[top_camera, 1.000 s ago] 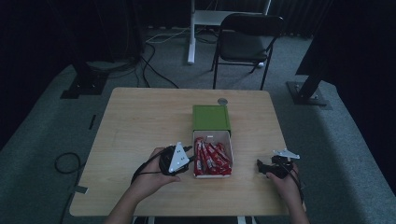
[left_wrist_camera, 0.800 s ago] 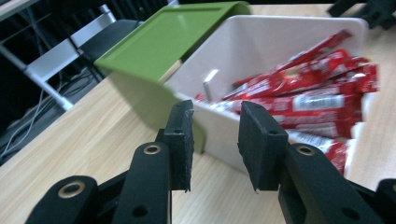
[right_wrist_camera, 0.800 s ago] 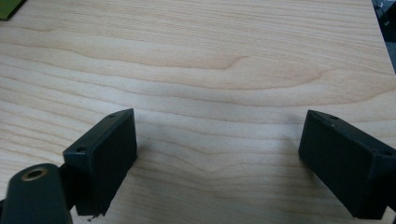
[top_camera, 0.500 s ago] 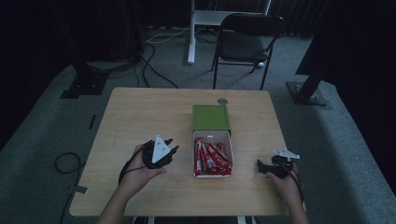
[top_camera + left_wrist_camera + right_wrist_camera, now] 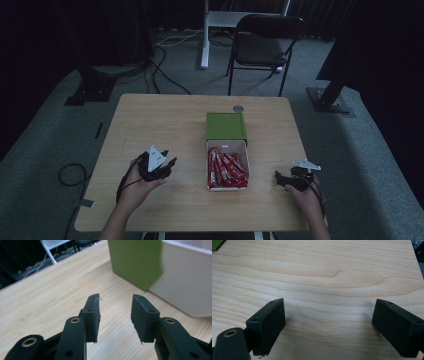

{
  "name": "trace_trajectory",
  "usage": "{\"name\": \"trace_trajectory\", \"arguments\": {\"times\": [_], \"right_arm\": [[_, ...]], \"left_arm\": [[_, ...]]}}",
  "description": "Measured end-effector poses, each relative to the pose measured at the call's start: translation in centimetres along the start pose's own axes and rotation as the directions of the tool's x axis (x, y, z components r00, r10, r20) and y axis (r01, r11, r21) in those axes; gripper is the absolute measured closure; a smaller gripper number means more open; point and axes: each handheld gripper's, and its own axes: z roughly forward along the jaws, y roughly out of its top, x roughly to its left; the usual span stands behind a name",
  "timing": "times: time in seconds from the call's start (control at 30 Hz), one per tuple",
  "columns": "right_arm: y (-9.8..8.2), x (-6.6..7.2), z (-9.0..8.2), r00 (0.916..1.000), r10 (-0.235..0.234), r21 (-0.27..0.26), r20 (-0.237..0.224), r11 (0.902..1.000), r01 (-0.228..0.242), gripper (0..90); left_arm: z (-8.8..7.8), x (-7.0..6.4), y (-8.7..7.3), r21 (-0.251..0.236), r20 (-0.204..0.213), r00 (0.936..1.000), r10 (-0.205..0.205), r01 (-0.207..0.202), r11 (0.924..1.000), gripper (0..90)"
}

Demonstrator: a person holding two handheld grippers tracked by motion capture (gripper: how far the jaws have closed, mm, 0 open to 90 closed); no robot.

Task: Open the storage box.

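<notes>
Both grippers with jaws apart over a wooden table.
Left gripper was left of the white box of red packets; right gripper was near the right edge, empty.

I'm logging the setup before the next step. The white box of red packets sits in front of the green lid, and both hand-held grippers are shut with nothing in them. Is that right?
Not quite: both are open, not shut. The left hand-held gripper and the right hand-held gripper each show a clear gap between their jaws in their own gripper views, with nothing held. The white box of red packets does sit in front of the green lid.
</notes>
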Motion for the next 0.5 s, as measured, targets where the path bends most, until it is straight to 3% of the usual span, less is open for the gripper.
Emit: {"name": "trace_trajectory", "arguments": {"times": [0.17,0.2,0.27,0.33,0.5], "right_arm": [[0.0,0.0,0.0,1.0,0.0,0.0,0.0,1.0,0.0,10.7],[0.0,0.0,0.0,1.0,-0.001,0.0,0.0,1.0,0.001,10.6],[0.0,0.0,0.0,1.0,0.0,0.0,0.0,1.0,0.0,10.6],[0.0,0.0,0.0,1.0,0.0,0.0,0.0,1.0,0.0,10.7],[0.0,0.0,0.0,1.0,0.001,-0.001,0.0,1.0,-0.001,10.6]], "left_arm": [[0.2,0.5,-1.2,0.025,-0.006,0.9998,-0.018,0.018,0.9995,54.3],[0.3,0.9,-1.8,0.036,-0.034,0.999,-0.03,0.031,0.9989,53.4],[0.3,1.1,-2.2,0.04,-0.052,0.9979,-0.04,0.042,0.9983,50.9],[0.2,1.6,-2.9,0.067,-0.049,0.9959,-0.076,0.079,0.9947,50.8],[0.4,2.3,-4.3,0.1,-0.049,0.9929,-0.108,0.113,0.9886,43.5]]}}
